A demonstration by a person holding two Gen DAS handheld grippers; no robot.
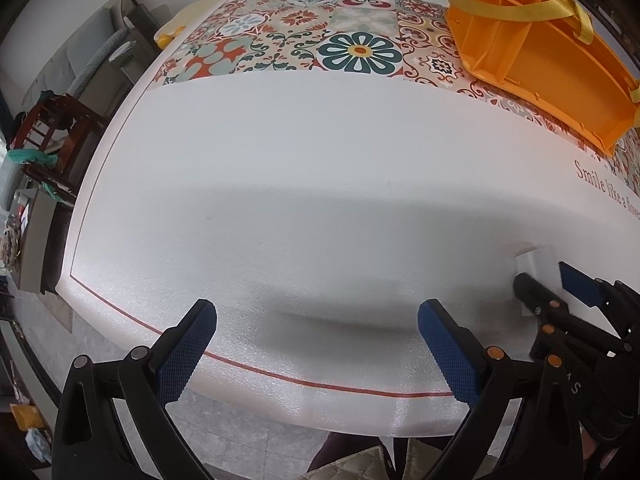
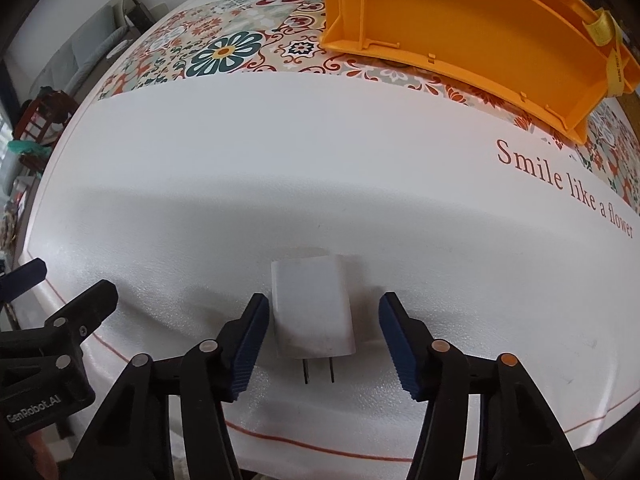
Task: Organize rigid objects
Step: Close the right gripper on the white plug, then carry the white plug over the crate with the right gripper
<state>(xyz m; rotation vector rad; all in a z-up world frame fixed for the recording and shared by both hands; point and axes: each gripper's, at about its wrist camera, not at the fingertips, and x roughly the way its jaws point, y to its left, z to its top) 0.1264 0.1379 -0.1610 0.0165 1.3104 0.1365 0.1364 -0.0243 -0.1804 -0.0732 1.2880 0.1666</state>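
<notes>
A white plug-in charger [image 2: 312,312] lies flat on the white tablecloth [image 2: 320,160], its two prongs pointing toward the front edge. My right gripper [image 2: 323,300] straddles it, open: the left pad is almost against the charger's side and the right pad stands clearly off it. In the left wrist view the charger [image 1: 536,264] shows at the far right between the right gripper's fingers [image 1: 524,286]. My left gripper [image 1: 318,308] is open over bare cloth near the front edge, with nothing between its pads. An orange plastic organizer tray [image 2: 460,20] sits at the back right.
The orange tray [image 1: 560,64] has compartments and a yellow ribbon handle [image 1: 520,10]. A floral patterned band [image 1: 320,40] crosses the far cloth. "Smile like a flower" lettering [image 2: 560,184] is on the right. A red line [image 1: 320,384] runs along the near edge. Chairs and clutter [image 1: 52,136] stand left.
</notes>
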